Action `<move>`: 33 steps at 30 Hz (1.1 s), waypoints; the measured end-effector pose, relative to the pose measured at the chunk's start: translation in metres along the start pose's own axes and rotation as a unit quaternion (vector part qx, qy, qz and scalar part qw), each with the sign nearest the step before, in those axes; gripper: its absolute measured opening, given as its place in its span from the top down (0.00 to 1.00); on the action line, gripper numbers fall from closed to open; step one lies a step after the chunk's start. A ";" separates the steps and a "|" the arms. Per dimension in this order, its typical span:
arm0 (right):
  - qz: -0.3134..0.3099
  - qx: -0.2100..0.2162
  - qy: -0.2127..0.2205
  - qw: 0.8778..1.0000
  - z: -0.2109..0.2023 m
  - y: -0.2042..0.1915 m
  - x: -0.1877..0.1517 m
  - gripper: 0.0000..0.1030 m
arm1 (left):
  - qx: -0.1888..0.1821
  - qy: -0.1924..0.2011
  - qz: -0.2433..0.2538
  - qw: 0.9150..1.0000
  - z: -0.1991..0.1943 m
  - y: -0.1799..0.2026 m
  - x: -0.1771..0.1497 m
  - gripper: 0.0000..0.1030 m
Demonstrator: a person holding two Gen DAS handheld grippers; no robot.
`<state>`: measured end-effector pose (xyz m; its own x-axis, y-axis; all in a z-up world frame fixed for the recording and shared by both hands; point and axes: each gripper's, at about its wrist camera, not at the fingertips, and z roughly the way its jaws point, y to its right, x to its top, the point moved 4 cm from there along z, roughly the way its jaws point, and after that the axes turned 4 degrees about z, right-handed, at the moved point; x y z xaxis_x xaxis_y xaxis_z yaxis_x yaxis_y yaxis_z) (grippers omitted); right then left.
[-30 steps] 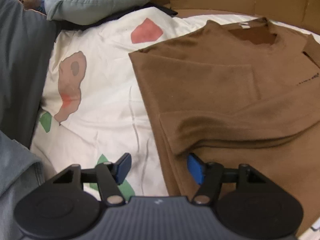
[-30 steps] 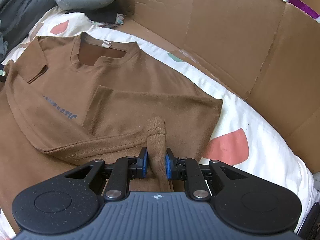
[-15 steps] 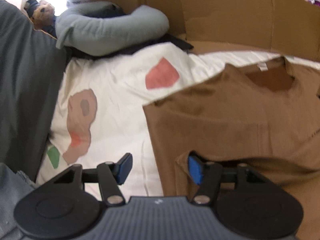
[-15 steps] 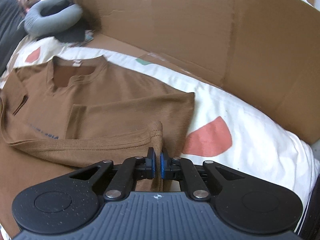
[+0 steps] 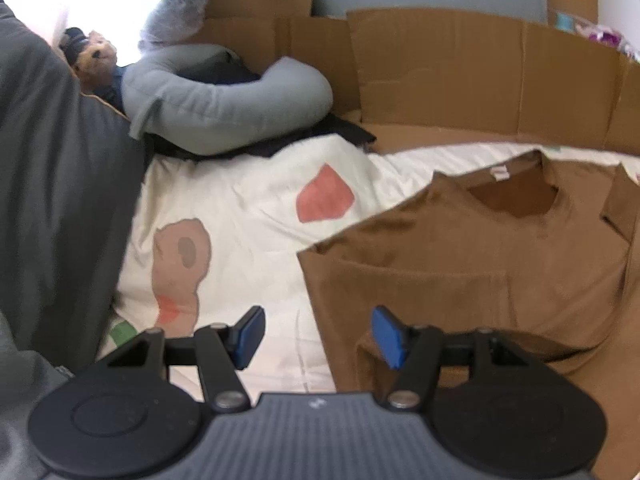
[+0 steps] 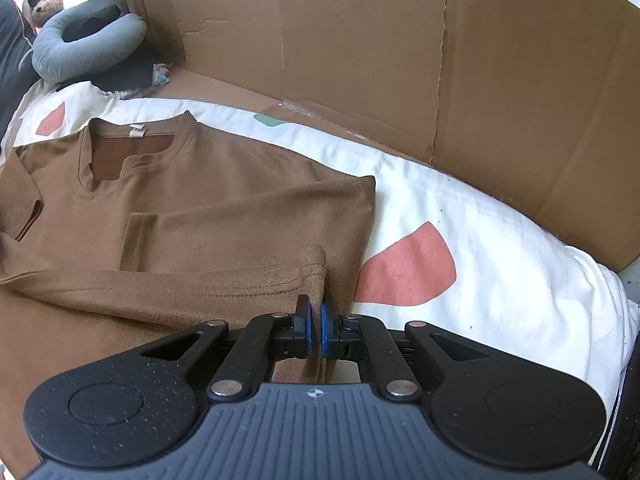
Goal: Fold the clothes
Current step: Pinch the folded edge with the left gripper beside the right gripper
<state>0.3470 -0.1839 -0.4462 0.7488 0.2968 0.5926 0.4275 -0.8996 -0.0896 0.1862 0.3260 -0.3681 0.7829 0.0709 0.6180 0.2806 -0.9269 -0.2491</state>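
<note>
Brown knit cloth, a long-sleeved shirt (image 5: 460, 248), lies flat on a cream printed sheet (image 5: 248, 216), sleeves crossed over its chest, neckline away from both tools.

Left to right:

- Left gripper (image 5: 316, 334): jaws spread wide, holding nothing. The shirt's left edge runs between the two blue pads; the right pad sits over a lifted bit of hem, the left pad over bare sheet. Whether either pad touches cloth cannot be told.
- Right gripper (image 6: 316, 330): jaws nearly closed, pinching the hem corner (image 6: 314, 264), which stands up in a narrow ridge just ahead of the fingertips. The hem line trails off to that tool's left, partly raised off the shirt body.
- Cardboard wall (image 6: 440, 80): beyond and to the right of the right gripper.

Judgement: the step in hand looks like the bottom-to-top fold. To do it well, the left gripper should close on its hem corner, gathering both layers, before either side travels. Both corners should then rise level and advance together toward the collar; one-sided carrying risks a skewed crease and dragging the crossed sleeves.
</note>
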 end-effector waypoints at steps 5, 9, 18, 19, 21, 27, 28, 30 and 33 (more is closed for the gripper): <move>-0.001 0.001 -0.002 1.000 0.002 0.000 0.001 0.97 | -0.017 -0.008 0.011 1.000 -0.004 -0.002 -0.001 0.40; -0.002 0.001 -0.004 1.000 0.002 -0.001 0.001 0.97 | -0.014 -0.028 0.053 0.998 0.004 0.008 -0.011 0.40; -0.012 0.001 -0.005 1.000 0.002 -0.001 0.000 0.97 | -0.032 -0.053 0.096 0.993 0.024 0.032 -0.019 0.40; -0.011 0.002 -0.004 1.000 0.001 0.000 0.000 0.97 | -0.034 -0.053 0.101 0.993 0.026 0.034 -0.018 0.40; -0.010 0.004 -0.002 1.000 0.001 0.000 0.000 0.97 | -0.036 -0.054 0.105 0.992 0.032 0.038 -0.017 0.40; -0.007 0.008 0.002 1.000 -0.002 0.003 0.000 0.97 | -0.044 -0.064 0.100 0.992 0.056 0.046 -0.013 0.48; -0.006 0.009 0.003 1.000 -0.002 0.003 0.000 0.97 | -0.047 -0.064 0.099 0.992 0.059 0.048 -0.013 0.48; -0.005 0.010 0.005 1.000 -0.003 0.004 0.000 0.97 | -0.048 -0.066 0.098 0.992 0.064 0.051 -0.012 0.48; -0.003 0.012 0.007 1.000 -0.004 0.005 0.000 0.96 | -0.054 -0.069 0.090 0.992 0.070 0.054 -0.012 0.49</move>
<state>0.3468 -0.1898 -0.4437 0.7389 0.2982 0.6042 0.4449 -0.8894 -0.1052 0.2309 0.3010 -0.4408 0.8858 -0.0571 0.4606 0.0737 -0.9625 -0.2609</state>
